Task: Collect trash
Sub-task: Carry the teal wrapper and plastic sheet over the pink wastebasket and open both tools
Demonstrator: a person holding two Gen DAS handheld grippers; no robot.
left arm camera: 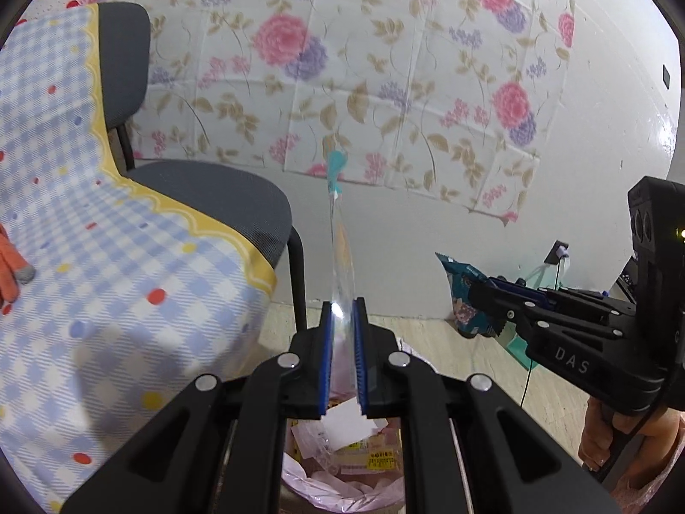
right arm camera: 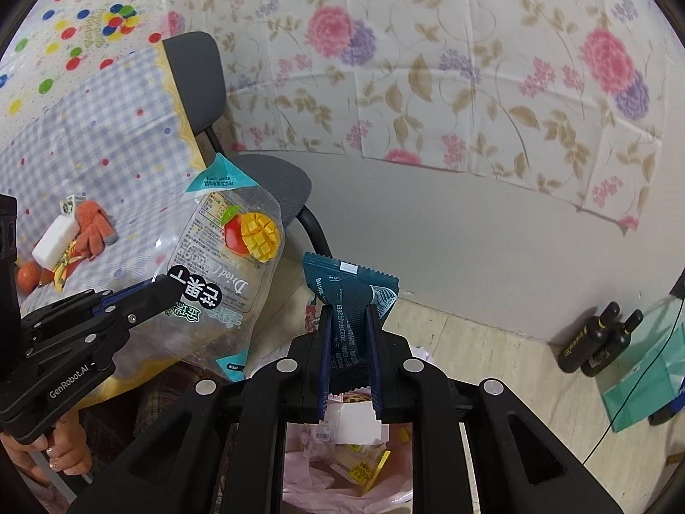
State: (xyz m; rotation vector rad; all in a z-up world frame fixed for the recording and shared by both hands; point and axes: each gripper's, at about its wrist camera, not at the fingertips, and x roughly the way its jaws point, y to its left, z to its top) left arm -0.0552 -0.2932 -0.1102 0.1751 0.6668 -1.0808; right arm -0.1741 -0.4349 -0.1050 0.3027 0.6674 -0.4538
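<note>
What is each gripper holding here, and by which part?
Left gripper pinches the clear dried mango bag near one edge. Right gripper clamps the dark teal snack wrapper across its lower half.

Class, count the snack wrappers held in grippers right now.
2. A clear dried-mango bag is in the left gripper; a dark teal wrapper is in the right gripper. Both are over the bin.
</note>
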